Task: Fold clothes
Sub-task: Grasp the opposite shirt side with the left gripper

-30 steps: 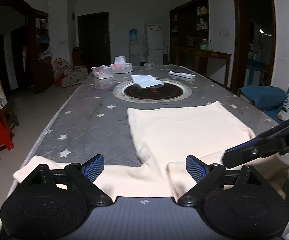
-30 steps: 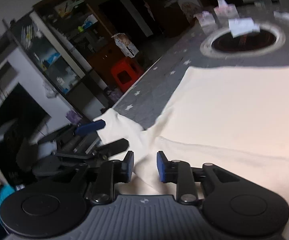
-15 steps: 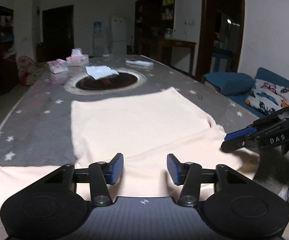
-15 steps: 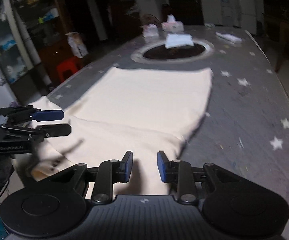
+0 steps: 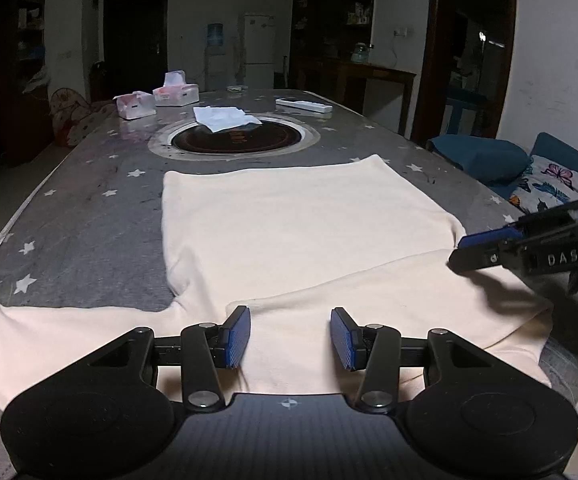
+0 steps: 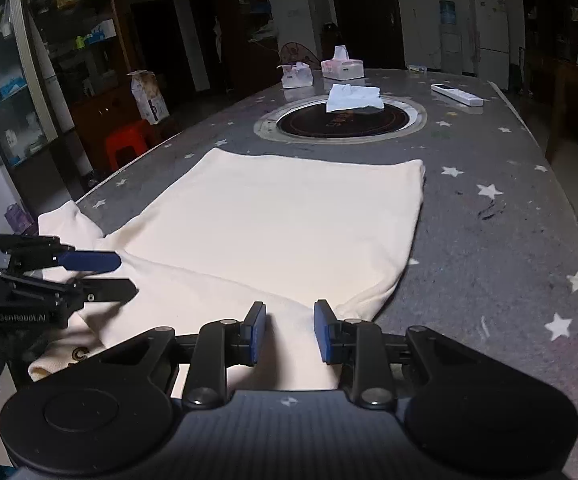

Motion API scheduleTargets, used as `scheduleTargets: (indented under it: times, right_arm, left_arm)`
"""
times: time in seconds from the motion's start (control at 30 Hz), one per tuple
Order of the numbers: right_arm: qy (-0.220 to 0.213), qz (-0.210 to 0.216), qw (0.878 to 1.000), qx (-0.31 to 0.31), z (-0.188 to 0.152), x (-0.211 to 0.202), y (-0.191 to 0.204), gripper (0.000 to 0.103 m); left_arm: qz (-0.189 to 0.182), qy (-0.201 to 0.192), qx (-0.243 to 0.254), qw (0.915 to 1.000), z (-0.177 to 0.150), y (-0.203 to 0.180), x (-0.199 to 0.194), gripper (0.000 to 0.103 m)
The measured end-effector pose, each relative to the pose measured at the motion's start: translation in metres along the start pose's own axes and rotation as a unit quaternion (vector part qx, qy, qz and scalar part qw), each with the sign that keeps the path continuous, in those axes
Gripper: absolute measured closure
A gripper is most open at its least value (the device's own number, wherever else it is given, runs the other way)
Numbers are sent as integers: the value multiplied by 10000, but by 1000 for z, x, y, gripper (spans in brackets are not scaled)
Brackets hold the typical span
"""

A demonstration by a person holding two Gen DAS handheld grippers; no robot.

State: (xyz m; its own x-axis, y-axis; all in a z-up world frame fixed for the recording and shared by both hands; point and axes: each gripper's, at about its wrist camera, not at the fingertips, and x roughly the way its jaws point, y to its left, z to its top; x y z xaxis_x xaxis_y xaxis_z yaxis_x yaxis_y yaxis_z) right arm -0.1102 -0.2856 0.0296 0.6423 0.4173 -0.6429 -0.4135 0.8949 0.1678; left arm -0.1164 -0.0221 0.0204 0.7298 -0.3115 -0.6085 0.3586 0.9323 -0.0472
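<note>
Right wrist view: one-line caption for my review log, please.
Open right tool hovers over the near edge of a cream shirt spread on the star-patterned table; left tool at left.

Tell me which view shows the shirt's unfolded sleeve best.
The left wrist view: the unfolded sleeve lies flat across the table's near left edge, seen along most of its length. The right wrist view catches only its end, beyond the left tongs.

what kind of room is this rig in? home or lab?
Most likely a home dining or living room. A long star-patterned table with a built-in round hotpot burner, a fridge and water dispenser at the far wall, tissue boxes on the table, and a sofa alongside.
</note>
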Motion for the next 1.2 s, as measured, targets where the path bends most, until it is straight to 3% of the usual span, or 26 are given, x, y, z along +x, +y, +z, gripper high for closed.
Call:
scheduleTargets:
  times: [0.1, 0.17, 0.3, 0.37, 0.43, 0.53, 0.67, 0.77, 0.87, 1.1, 1.13, 1.2]
  right_arm:
    - [-103, -36, 9997, -213, 0, -6, 10, 74]
    - [-104, -14, 9993, -365, -1, -7, 16, 66]
    - [-33, -24, 9988, -485, -7, 1, 21, 63]
    - [-55, -5, 9988, -491, -8, 1, 23, 51]
    - [-67, 4, 9986, -519, -10, 3, 26, 48]
    - [-100, -11, 9981, -612, -13, 5, 30, 38]
    - [-142, -35, 9964, -840, -17, 8, 40, 23]
    - [-170, -33, 9958, -896, -19, 10, 43, 20]
    - [-196, -23, 9961, -860, -20, 10, 43, 18]
    - [-214, 14, 9960, -871, -21, 13, 45, 9]
    - [-215, 16, 9960, -869, -21, 13, 45, 8]
    - [-216, 30, 9960, -866, -21, 14, 46, 6]
  left_arm:
    - [96, -79, -72, 9999, 1, 5, -9, 54]
    - [249, -104, -191, 9995, -1, 12, -15, 54]
    - [668, -178, -430, 9967, -5, 29, -30, 52]
    - [938, -229, -545, 9938, -7, 40, -39, 50]
    - [1207, -281, -660, 9901, -9, 51, -49, 48]
    - [1755, -359, -894, 9798, -11, 72, -59, 48]
    - [2597, -394, -1334, 9556, -11, 113, -67, 48]
    - [3168, -351, -1510, 9357, -13, 139, -67, 48]
    - [3314, -265, -1726, 9272, -18, 161, -66, 48]
    - [3099, -228, -1936, 9306, -24, 183, -60, 50]
    - [3073, -233, -1965, 9308, -25, 184, -59, 51]
    - [2990, -209, -1997, 9329, -26, 187, -57, 67]
